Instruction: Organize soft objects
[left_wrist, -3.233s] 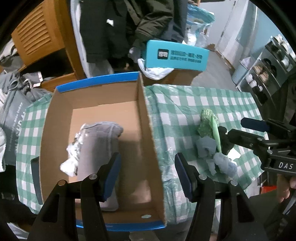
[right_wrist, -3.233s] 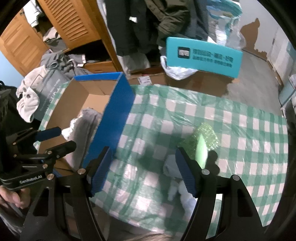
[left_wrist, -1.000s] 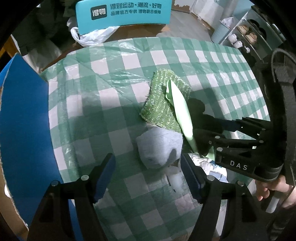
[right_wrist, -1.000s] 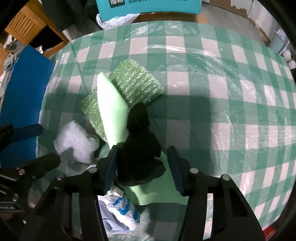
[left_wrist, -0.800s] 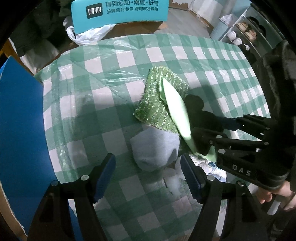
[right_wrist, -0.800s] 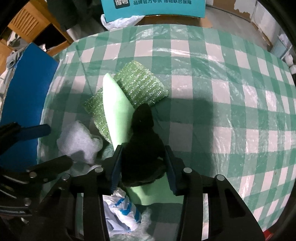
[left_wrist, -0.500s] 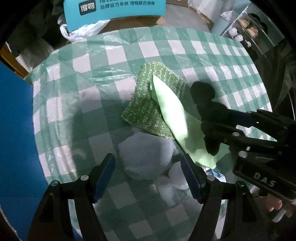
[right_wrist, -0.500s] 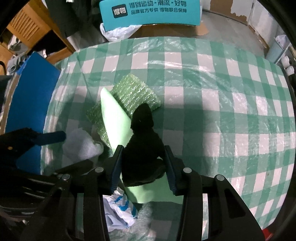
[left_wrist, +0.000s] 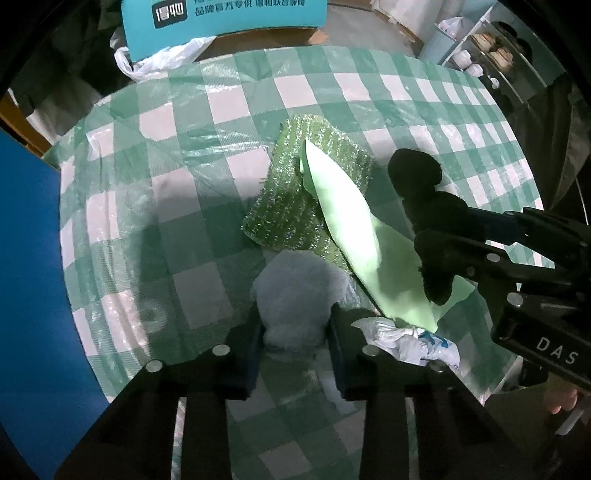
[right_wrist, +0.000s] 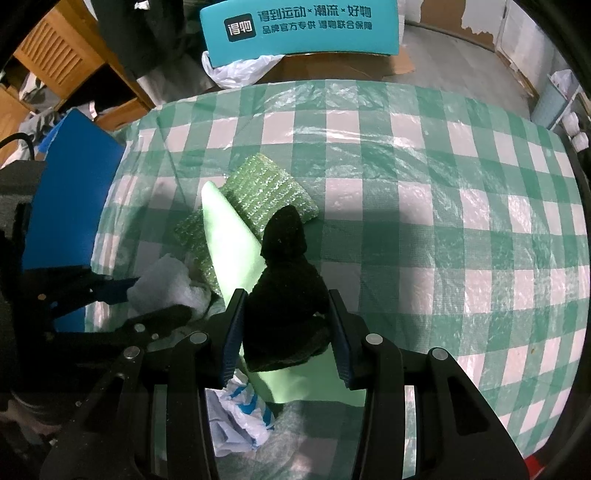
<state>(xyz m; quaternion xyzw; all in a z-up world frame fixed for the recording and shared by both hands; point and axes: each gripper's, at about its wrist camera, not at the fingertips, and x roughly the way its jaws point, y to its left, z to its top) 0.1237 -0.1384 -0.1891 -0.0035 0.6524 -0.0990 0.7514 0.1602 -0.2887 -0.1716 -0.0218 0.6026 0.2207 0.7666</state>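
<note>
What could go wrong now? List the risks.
1. The left hand-held gripper, whose jaws have just been closing, pinches the grey fluffy ball low; it might slip out.
2. The black sock in the right hand-held gripper lies on the light green sheet and may drag it.

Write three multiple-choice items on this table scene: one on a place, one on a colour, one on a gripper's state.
1. Where does the sparkly green pad lie?
A. in the box
B. on the checked cloth, partly under the pale green sheet
C. on the floor

2. What colour is the item in the right gripper?
A. black
B. red
C. yellow

3. The left gripper is
A. open over bare cloth
B. out of view
C. shut on the grey fluffy item

Key: 1 B, the sheet overlaps it; 2 A, the black item sits between its pads; 3 C, both pads press the fluff.
</note>
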